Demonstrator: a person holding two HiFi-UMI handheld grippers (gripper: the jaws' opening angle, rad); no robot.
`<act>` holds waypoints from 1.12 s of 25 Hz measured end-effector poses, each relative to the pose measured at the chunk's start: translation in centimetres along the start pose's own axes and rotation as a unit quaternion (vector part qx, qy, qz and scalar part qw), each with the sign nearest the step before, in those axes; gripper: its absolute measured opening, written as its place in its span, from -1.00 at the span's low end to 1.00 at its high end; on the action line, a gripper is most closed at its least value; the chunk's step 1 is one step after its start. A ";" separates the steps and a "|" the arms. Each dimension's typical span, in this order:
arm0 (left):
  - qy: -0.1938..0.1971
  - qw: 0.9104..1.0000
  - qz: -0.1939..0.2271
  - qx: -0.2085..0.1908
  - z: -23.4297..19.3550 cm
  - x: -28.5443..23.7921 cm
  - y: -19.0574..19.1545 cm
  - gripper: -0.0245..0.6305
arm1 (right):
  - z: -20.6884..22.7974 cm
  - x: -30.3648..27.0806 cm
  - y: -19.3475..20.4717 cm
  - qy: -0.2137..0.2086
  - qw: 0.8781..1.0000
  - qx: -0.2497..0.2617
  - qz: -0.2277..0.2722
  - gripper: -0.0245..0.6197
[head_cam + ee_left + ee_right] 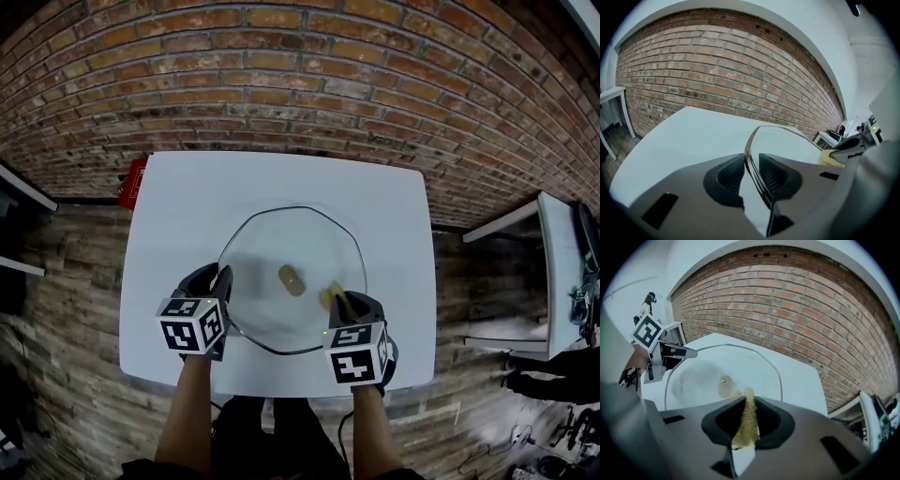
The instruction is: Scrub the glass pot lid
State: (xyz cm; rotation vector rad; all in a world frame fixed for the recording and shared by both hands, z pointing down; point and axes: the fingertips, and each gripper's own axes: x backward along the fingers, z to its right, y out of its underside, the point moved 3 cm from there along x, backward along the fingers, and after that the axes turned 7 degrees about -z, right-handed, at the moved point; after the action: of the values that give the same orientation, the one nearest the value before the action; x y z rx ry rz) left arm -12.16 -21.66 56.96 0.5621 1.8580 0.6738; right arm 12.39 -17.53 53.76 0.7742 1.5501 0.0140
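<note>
A round glass pot lid [281,246] with a tan knob [292,279] lies on the white table [178,216]. My left gripper [223,286] is shut on the lid's left rim; in the left gripper view the metal rim [754,150] runs edge-on between the pads. My right gripper [339,302] is shut on a yellow scrub pad [330,297], which rests on the glass right of the knob. In the right gripper view the scrub pad [748,418] sticks out between the jaws toward the knob [723,386], and the left gripper [670,355] shows at the lid's far edge.
A red object [133,182] sits at the table's far left edge. A brick wall [300,75] stands behind the table. White side tables [553,244] are to the right, with wood floor around them.
</note>
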 end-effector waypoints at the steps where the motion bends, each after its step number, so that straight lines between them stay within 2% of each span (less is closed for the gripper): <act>1: 0.000 1.000 0.001 0.000 0.0 0.0 0.0 -0.62 | 0.0 0.0 -0.1 0.000 1.000 0.000 0.003 -0.74; 11: -0.012 0.999 0.032 -0.017 -0.7 1.4 -1.2 -0.62 | 0.7 1.5 -0.9 0.014 0.997 -0.034 0.065 -0.74; 16: -0.022 0.997 0.055 -0.050 -0.4 3.1 -3.1 -0.62 | 1.0 2.7 -2.1 0.017 0.993 -0.051 0.107 -0.74; 23: -0.013 0.993 0.083 -0.086 2.2 5.9 -5.5 -0.63 | 1.3 6.7 -4.0 0.042 0.984 -0.044 0.170 -0.74; 28: -0.002 0.987 0.116 -0.111 5.0 8.5 -7.9 -0.68 | 1.6 9.9 -5.2 0.043 0.973 -0.063 0.218 -0.74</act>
State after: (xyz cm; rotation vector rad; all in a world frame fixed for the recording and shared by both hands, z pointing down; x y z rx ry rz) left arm -11.10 -20.93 44.39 0.6364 1.6992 1.0197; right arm 12.18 -17.53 42.46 1.0083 1.4167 0.4701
